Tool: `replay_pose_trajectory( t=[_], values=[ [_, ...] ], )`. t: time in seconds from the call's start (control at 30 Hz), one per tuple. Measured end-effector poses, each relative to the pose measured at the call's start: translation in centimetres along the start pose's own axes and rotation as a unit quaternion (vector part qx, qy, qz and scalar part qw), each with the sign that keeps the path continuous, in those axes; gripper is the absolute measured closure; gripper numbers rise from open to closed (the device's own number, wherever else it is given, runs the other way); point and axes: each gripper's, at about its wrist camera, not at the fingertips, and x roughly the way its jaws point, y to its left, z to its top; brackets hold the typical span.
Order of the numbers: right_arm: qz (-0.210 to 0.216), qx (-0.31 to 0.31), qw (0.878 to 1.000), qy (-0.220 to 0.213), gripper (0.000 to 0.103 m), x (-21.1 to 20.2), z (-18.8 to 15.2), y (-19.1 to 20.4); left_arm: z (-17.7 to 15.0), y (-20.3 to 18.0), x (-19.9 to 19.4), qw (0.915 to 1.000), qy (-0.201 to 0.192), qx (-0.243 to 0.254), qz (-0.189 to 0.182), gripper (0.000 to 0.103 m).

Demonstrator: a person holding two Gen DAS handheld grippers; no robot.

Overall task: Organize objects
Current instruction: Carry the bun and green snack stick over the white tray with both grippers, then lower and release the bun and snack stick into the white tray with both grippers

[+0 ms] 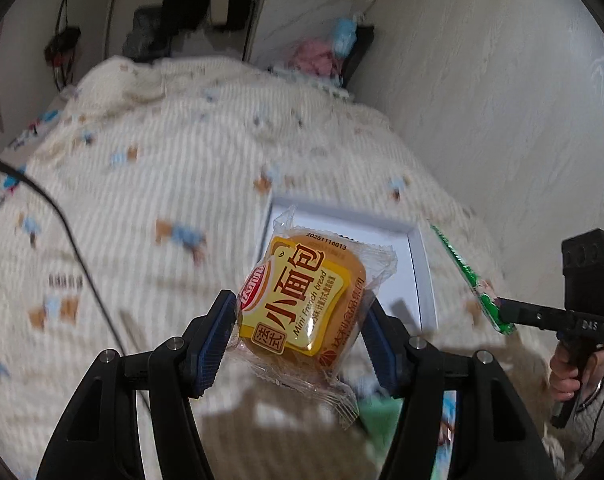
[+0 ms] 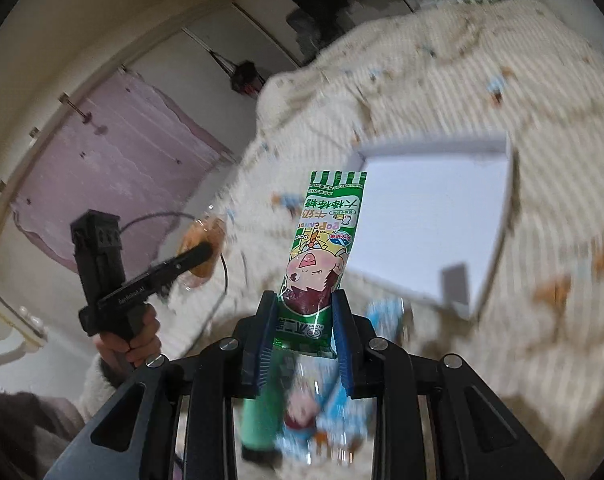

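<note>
My left gripper (image 1: pixel 300 320) is shut on a yellow mini French bread packet (image 1: pixel 302 304) and holds it in the air above the bed, just in front of an open white box (image 1: pixel 415 264). My right gripper (image 2: pixel 305 322) is shut on a long green pop candy packet (image 2: pixel 321 240), held upright above the bed to the left of the white box (image 2: pixel 433 216). In the left wrist view the right gripper (image 1: pixel 505 314) shows at the right edge with the green packet (image 1: pixel 469 280). In the right wrist view the left gripper (image 2: pixel 206 254) shows at the left with the bread packet (image 2: pixel 202 244).
The bed is covered by a cream striped quilt (image 1: pixel 162 168) with small blue and brown prints. A black cable (image 1: pixel 74 240) crosses its left side. Other snack packets (image 2: pixel 321 412) lie blurred below the right gripper. A pale wall (image 1: pixel 501 80) runs along the bed's right side.
</note>
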Motion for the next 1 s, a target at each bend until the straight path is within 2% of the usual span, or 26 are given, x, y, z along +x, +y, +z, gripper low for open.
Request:
replay_pose_trajectory(
  t=[0.1, 0.2, 0.27, 0.33, 0.43, 0.5, 0.6, 0.7, 0.77, 0.87, 1.0],
  values=[
    [-0.013, -0.031, 0.998, -0.05, 0.074, 0.3, 1.9, 0.2, 2.4, -0.3, 1.3, 0.9993, -0.03, 0.005, 0.02, 0.038],
    [-0.023, -0.07, 0.991, -0.11, 0.074, 0.8, 2.7, -0.1, 4.3, -0.3, 3.2, 0.9979, -0.064, 0.001, 0.009, 0.038],
    [-0.017, -0.092, 0.984, -0.15, 0.074, 1.2, 2.4, -0.7, 4.5, -0.3, 4.8, 0.9962, -0.087, 0.003, 0.002, 0.038],
    [-0.015, -0.094, 0.979, -0.178, 0.074, 2.2, 1.3, -2.0, 3.5, -0.1, 7.0, 0.9956, -0.09, -0.017, 0.017, 0.038],
    [-0.064, -0.069, 0.986, -0.139, 0.074, 4.9, -0.6, -4.0, 1.7, -0.4, 10.7, 0.9982, -0.053, -0.012, 0.026, 0.038],
    [-0.096, -0.078, 0.986, -0.109, 0.074, 6.4, -0.9, -4.1, 0.6, -1.4, 12.7, 0.9971, -0.046, 0.034, 0.049, 0.038],
    [-0.119, -0.092, 0.985, -0.086, 0.074, 7.7, -1.4, -3.7, -1.0, -2.7, 15.0, 0.9924, -0.038, 0.092, 0.073, 0.038],
    [-0.155, -0.089, 0.982, -0.052, 0.074, 9.1, -1.5, -4.3, -2.2, -3.0, 17.0, 0.9913, -0.011, 0.107, 0.076, 0.038],
    [-0.17, -0.072, 0.982, -0.031, 0.074, 9.8, -1.5, -5.5, -2.7, -2.8, 17.6, 0.9912, 0.002, 0.106, 0.08, 0.038],
    [-0.169, -0.031, 0.985, 0.004, 0.074, 10.7, -1.3, -7.6, -3.7, -2.7, 18.8, 0.9904, 0.027, 0.1, 0.092, 0.038],
    [-0.168, -0.005, 0.986, 0.004, 0.074, 10.5, -1.5, -8.8, -5.0, -2.3, 20.4, 0.9875, 0.066, 0.098, 0.104, 0.038]
  ],
)
